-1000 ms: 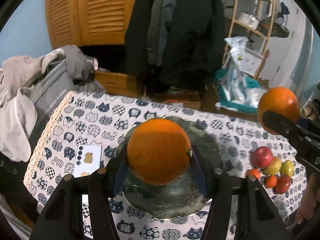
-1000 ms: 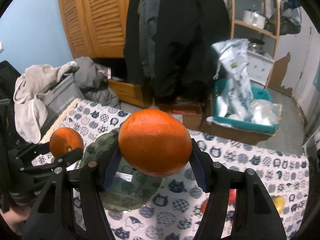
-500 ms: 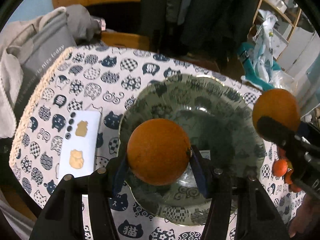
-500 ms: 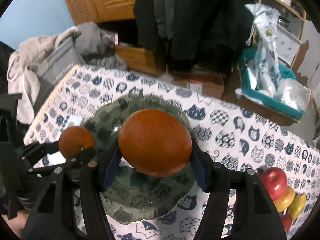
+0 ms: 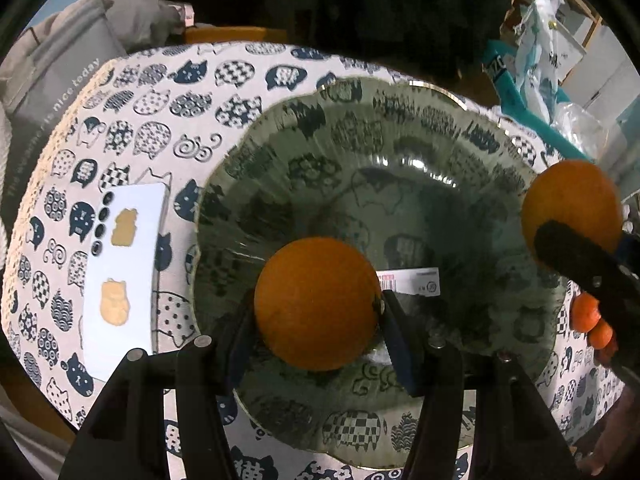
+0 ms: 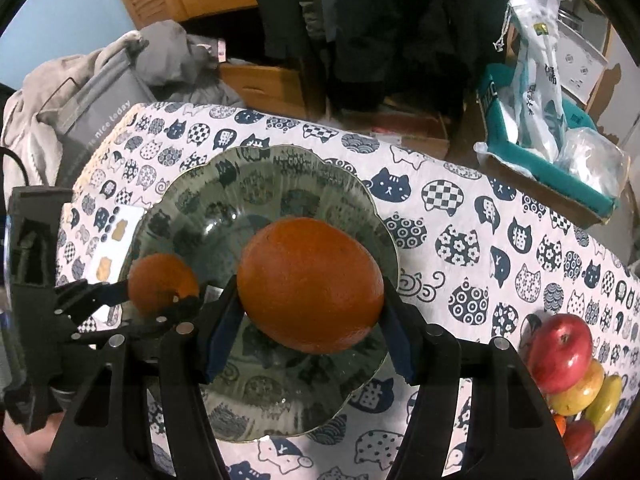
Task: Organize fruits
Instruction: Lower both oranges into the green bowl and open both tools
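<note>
holding one orange (image 5: 316, 304) clamped between the blue pads of our left gripper (image 5: 316, 312), we have it just above the near part of the green patterned plate (image 5: 400, 152). our right gripper (image 6: 310, 316) grips a larger orange (image 6: 310, 284) the same way, over the plate's right side. more fruit (image 6: 568, 364) sits piled well apart on the cat-print tablecloth (image 6: 460, 216); a white phone (image 5: 120, 276) lies beside the plate.

Orange fruit (image 6: 310, 286), green glass plate (image 6: 360, 208), navy cat-print tablecloth (image 6: 460, 216).
</note>
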`<act>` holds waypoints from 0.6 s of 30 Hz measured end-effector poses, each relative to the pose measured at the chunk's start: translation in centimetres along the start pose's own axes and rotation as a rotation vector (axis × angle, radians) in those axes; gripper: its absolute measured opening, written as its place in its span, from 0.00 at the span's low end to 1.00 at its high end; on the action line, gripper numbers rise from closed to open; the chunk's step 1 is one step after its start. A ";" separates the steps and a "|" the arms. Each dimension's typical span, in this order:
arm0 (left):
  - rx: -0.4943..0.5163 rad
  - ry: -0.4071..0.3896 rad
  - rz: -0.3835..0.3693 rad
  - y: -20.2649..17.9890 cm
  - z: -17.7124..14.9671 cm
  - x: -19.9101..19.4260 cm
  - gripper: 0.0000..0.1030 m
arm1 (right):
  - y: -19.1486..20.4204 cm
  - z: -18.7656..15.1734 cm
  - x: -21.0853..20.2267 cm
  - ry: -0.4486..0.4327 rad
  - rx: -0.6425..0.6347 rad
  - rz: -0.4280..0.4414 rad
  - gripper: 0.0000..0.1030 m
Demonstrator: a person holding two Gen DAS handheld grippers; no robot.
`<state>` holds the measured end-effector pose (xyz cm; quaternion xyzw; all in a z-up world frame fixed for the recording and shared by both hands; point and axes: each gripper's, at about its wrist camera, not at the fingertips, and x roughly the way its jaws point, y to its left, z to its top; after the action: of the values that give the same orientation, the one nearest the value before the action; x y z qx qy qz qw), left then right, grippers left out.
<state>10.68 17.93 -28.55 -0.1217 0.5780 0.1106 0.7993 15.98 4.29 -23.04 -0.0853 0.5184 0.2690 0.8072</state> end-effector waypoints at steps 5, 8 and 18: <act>0.009 0.020 -0.004 -0.2 -0.2 0.7 0.60 | -0.1 0.0 0.0 -0.001 0.003 0.005 0.63; 0.029 -0.005 0.008 -0.5 0.0 0.2 0.74 | -0.1 0.2 -0.1 0.000 0.012 0.012 0.63; 0.014 -0.062 0.031 1.7 -0.7 -3.7 0.77 | 0.4 0.4 1.9 0.062 0.014 0.037 0.63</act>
<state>8.34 19.16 -25.33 -0.1039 0.5553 0.1226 0.8160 16.67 5.39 -24.46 -0.0786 0.5466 0.2775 0.7862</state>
